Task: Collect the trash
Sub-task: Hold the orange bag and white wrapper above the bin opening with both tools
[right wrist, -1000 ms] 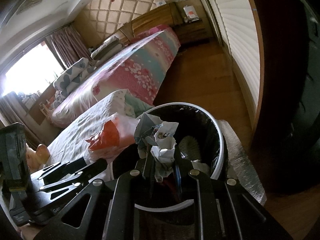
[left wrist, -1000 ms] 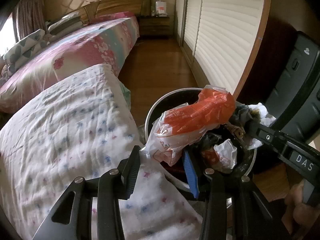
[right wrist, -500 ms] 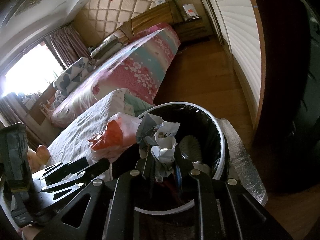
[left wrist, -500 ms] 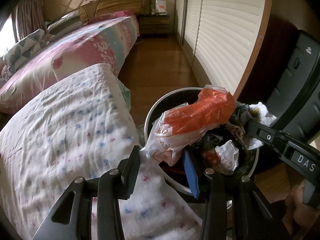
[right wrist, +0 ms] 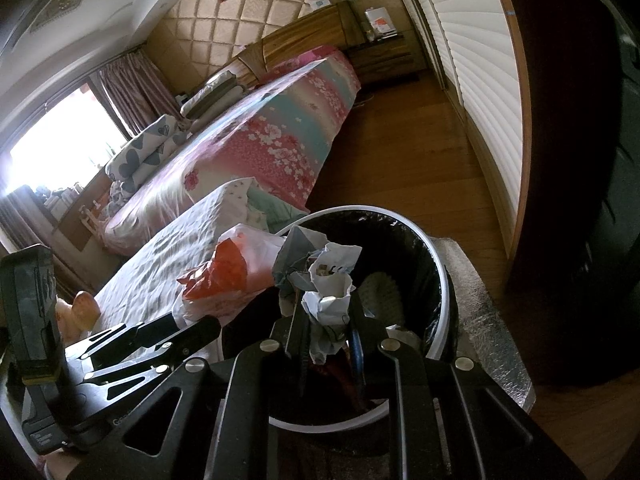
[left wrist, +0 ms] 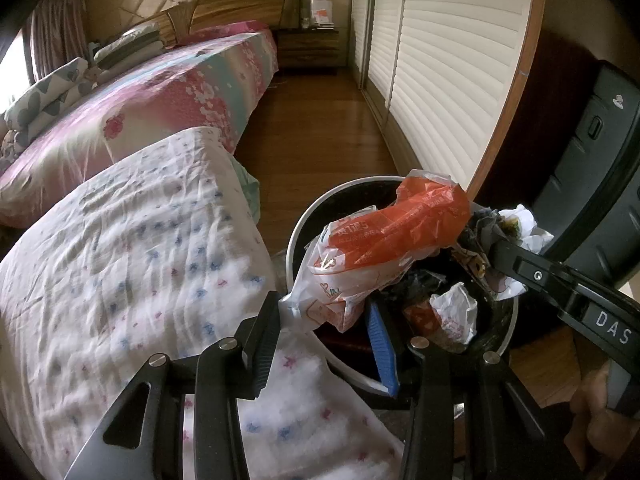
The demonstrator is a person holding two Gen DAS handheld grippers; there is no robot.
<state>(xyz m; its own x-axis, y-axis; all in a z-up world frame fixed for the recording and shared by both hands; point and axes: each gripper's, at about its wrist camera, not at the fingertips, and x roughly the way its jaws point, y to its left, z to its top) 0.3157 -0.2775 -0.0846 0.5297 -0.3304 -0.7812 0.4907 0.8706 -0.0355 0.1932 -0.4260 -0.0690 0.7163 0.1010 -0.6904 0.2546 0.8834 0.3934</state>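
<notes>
Orange-and-white plastic bag sits clamped in our left gripper above the bin; our right gripper pinches crumpled paper over its black liner. Beyond lie the quilt, bed and wooden floor.

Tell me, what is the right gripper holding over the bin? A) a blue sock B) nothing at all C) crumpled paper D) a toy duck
C: the right gripper has its fingers pinched on a wad of crumpled paper above the black-lined bin.
</notes>
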